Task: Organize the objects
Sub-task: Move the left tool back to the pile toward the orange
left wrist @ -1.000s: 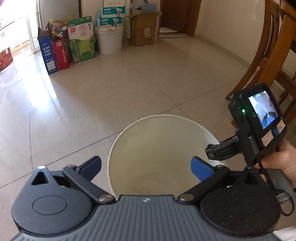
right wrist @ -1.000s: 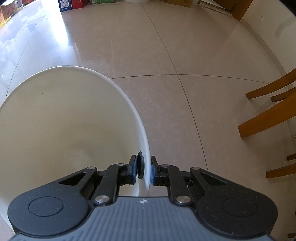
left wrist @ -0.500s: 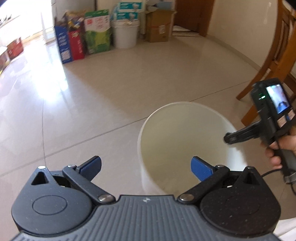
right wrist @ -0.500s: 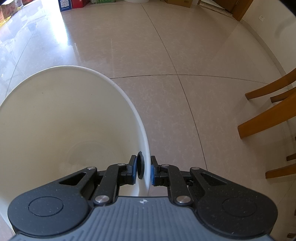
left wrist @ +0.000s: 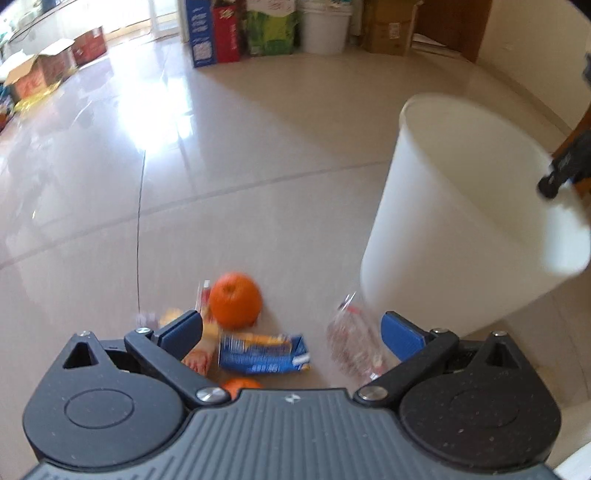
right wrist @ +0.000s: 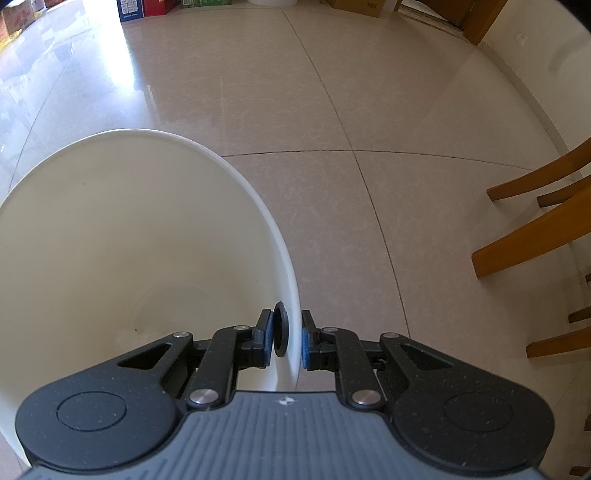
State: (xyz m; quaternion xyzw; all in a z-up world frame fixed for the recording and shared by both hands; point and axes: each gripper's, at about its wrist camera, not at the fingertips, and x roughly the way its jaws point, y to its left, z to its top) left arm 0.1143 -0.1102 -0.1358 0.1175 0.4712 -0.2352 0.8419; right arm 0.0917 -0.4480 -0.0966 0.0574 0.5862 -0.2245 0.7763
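My right gripper [right wrist: 284,338] is shut on the rim of a white bucket [right wrist: 129,240], one finger inside the wall and one outside. The bucket looks empty inside; it also shows at the right of the left wrist view [left wrist: 461,206]. My left gripper [left wrist: 291,334] is open and empty above a small pile on the floor: an orange [left wrist: 235,304], a blue snack packet [left wrist: 264,352], a clear wrapped packet [left wrist: 352,345], a red and white packet [left wrist: 201,354] and a second orange [left wrist: 240,384] partly hidden by the gripper body.
Cartons [left wrist: 225,33], a white pail [left wrist: 324,29] and cardboard boxes [left wrist: 388,31] stand along the far wall. An open carton [left wrist: 37,70] lies at the far left. Wooden chair legs [right wrist: 532,236] stand to the right of the bucket. The floor is glossy tile.
The left gripper has swung left and down, away from above the bucket, bringing the pile of oranges and packets into view. The right gripper has kept its hold on the bucket rim.
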